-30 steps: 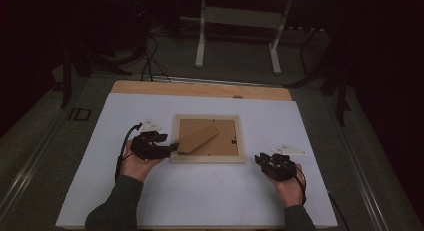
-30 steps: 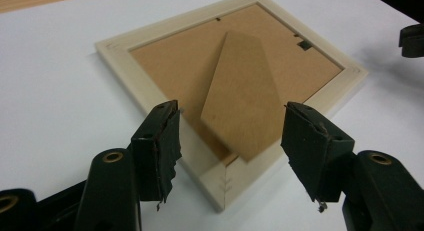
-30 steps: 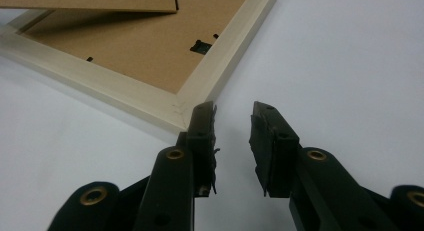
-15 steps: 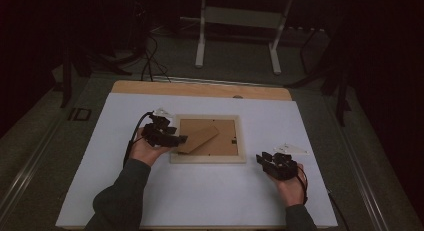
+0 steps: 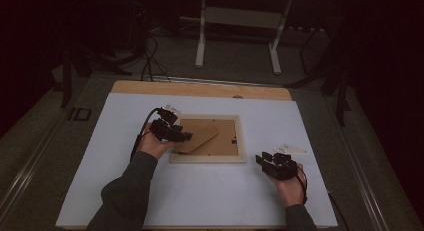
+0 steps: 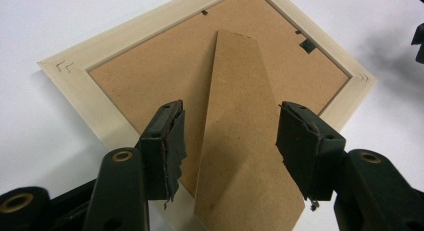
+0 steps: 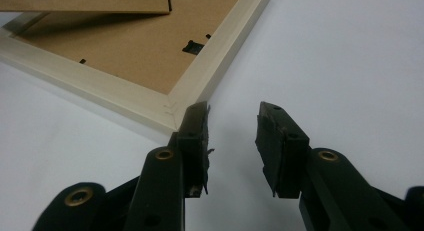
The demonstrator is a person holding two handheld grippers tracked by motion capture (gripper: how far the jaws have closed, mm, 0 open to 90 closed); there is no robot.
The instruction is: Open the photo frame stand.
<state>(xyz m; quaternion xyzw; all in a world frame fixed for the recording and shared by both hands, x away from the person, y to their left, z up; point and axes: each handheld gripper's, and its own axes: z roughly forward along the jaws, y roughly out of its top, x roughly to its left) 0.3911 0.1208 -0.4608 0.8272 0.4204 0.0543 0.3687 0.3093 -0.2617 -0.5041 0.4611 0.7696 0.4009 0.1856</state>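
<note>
Lying face down near the middle of the desk (image 5: pixel 125 201), the picture frame (image 5: pixel 240 141) shows its brown backing, its cardboard stand (image 6: pixel 240 141) swung up off the board. The left gripper (image 5: pixel 187 136) reaches over the frame's left edge, its jaws having just been closing, one on each side of the stand but not pressing it. The right gripper (image 5: pixel 261 160) sits just off the frame's near right corner, its jaws having just been opening on nothing.
</note>
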